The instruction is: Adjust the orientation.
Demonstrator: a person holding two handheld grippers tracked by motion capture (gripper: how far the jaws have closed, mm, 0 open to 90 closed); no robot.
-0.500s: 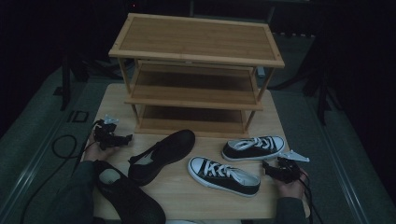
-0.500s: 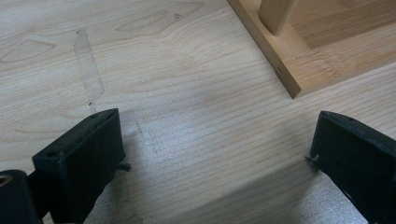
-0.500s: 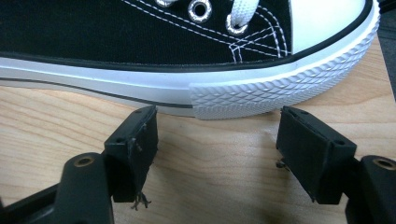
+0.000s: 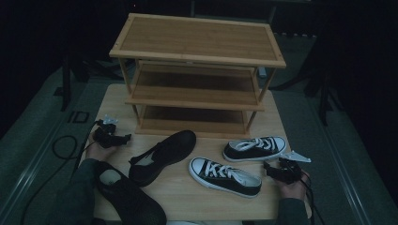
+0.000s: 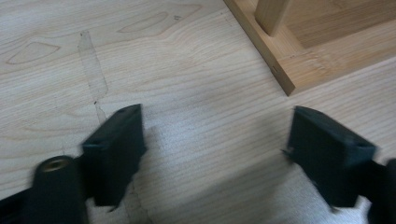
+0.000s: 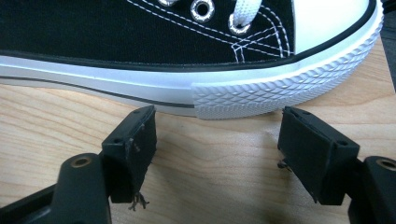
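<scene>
My left gripper rests in a hand at the table's left side, jaws open over bare wood, nothing between them. The lowest corner of a bamboo shoe rack lies just ahead of it. My right gripper sits at the front right, also open and empty. Right in front of its fingertips is the white toe of the farther black-and-white sneaker. The nearer sneaker lies at mid-table.
The three-tier rack stands at the back of the wooden table, its shelves bare. One black slip-on shoe lies in the middle, another at the front left by a sleeve. A cable trails off the left edge.
</scene>
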